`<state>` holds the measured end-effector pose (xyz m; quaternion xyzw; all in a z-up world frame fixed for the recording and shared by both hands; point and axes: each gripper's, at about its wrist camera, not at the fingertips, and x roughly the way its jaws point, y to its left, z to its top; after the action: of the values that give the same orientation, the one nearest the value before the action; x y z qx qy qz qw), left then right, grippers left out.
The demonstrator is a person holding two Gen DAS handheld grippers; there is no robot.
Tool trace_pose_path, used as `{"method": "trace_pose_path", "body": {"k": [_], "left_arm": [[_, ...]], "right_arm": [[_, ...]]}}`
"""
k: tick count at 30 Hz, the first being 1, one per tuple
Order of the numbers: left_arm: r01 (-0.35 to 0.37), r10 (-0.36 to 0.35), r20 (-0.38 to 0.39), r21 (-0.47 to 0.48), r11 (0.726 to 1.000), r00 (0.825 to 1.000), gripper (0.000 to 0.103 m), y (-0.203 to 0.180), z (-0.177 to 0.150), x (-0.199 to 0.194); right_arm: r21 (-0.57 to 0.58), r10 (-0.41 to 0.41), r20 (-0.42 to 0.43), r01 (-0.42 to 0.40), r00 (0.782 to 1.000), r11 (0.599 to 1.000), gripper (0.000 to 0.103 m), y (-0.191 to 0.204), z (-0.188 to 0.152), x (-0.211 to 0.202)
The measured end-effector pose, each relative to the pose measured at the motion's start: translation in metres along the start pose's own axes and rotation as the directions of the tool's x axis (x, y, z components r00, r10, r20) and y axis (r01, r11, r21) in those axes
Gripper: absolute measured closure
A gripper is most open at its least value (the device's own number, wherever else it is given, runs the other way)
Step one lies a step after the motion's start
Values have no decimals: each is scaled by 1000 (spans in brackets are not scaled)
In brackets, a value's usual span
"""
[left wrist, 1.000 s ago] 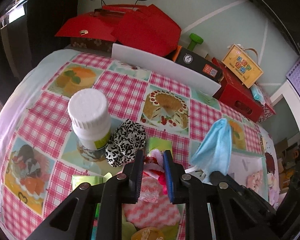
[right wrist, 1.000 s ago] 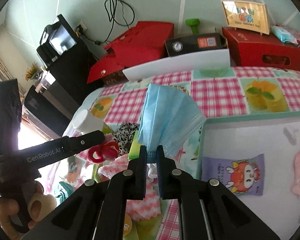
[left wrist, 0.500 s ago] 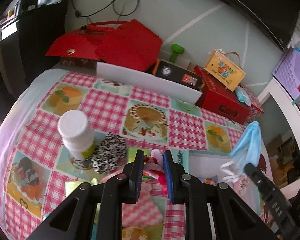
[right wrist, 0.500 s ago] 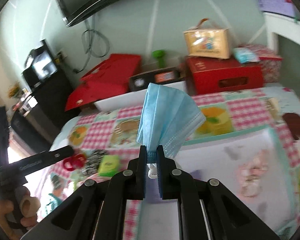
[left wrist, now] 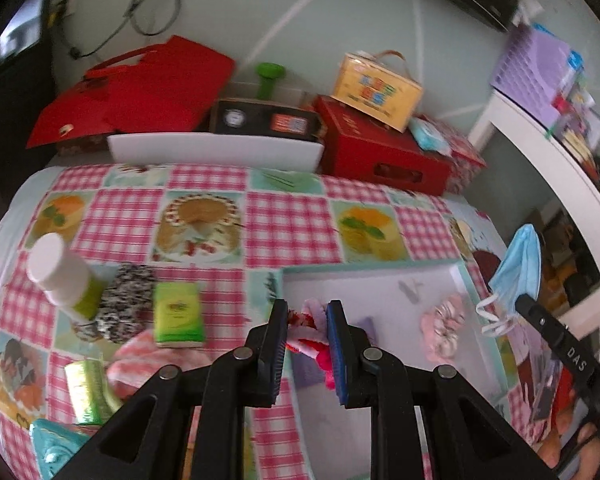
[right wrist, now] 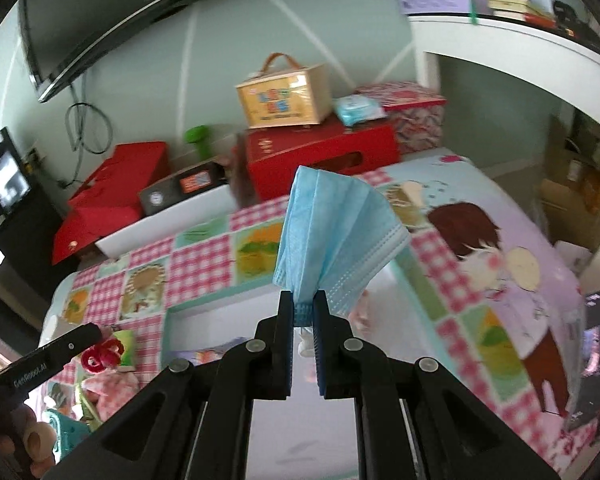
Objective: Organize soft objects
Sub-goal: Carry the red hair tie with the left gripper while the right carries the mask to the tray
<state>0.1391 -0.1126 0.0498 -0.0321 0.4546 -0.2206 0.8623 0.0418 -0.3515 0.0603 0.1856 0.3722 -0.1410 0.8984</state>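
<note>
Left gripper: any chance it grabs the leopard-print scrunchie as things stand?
Probably not. The left gripper is shut on a red and pink hair tie, so its jaws are taken. The leopard-print scrunchie lies uncovered beside the white bottle; it needs to drop its load first.

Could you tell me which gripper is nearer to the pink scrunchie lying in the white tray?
Left, though narrowly. The left gripper is beside the pink scrunchie; the right gripper hangs past the white tray.

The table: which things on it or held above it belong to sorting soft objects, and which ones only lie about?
Belong to the job:
- blue face mask, in right gripper
- red-pink hair tie, in left gripper
- pink scrunchie
- white tray

Lying about:
- white bottle
- green packet
- red boxes
</note>
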Motion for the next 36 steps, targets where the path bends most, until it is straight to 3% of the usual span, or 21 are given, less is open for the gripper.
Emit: {"method": "trace_pose_path", "body": {"k": [8, 13, 22, 36], "left_arm": [[32, -28, -48, 85, 996, 998, 82, -38, -12, 13], [38, -29, -86, 106, 994, 996, 82, -50, -20, 25], [19, 3, -198, 110, 994, 980, 82, -59, -40, 65], [-14, 49, -266, 134, 991, 963, 80, -67, -57, 92]], "right_arm": [[38, -44, -24, 45, 999, 998, 94, -22, -8, -11], [37, -77, -81, 80, 994, 996, 94, -29, -19, -3], [21, -96, -279, 106, 955, 994, 94, -34, -54, 36], [-11, -122, -362, 127, 924, 992, 94, -37, -70, 62]]}}
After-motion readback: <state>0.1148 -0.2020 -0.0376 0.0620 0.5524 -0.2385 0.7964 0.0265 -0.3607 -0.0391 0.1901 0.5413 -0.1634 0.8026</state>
